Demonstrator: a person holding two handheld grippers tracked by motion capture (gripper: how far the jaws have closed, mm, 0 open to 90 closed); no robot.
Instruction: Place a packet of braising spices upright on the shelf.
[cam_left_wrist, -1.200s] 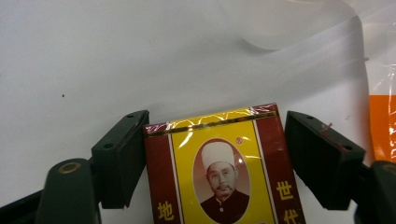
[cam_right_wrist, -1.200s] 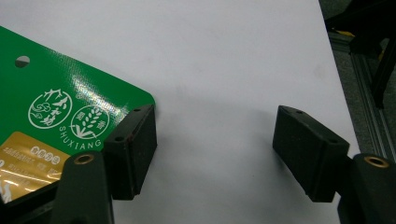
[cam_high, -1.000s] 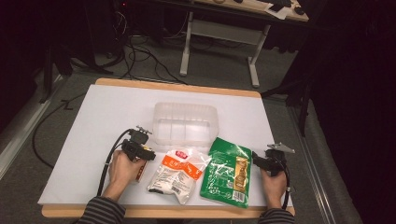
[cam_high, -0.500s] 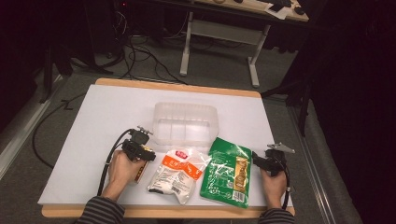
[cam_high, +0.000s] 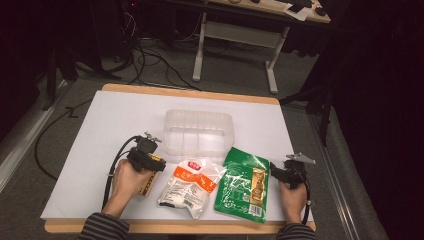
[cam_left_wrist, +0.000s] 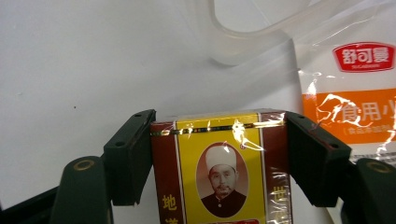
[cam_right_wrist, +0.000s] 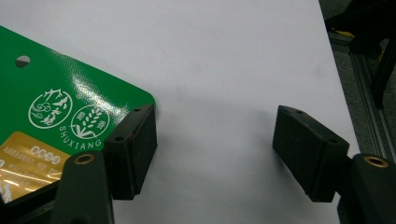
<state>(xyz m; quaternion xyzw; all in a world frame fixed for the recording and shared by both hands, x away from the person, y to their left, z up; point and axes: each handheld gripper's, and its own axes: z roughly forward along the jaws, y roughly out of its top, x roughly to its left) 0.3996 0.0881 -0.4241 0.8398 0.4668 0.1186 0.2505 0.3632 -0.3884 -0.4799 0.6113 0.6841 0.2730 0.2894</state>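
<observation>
My left gripper (cam_high: 151, 167) (cam_left_wrist: 219, 149) is shut on a yellow and dark red box (cam_high: 148, 184) (cam_left_wrist: 219, 172) with a portrait on it. Its pads press on both long sides, and the box sits just above the white table. Beyond it stands a clear plastic container (cam_high: 199, 132) (cam_left_wrist: 243, 42). A white and orange pouch (cam_high: 187, 187) (cam_left_wrist: 355, 93) lies to the right of the box. A green pouch (cam_high: 242, 185) (cam_right_wrist: 60, 116) lies beside that. My right gripper (cam_high: 281, 169) (cam_right_wrist: 215, 140) is open at the green pouch's right edge, with bare table between its jaws.
The white table top (cam_high: 115, 120) has a wooden rim. Its right edge (cam_right_wrist: 336, 70) runs close to the right gripper. Cables and a desk frame (cam_high: 235, 35) lie on the floor behind the table.
The left hand has lifted slightly with the box held in its jaws. The right hand and both pouches have stayed where they were.
</observation>
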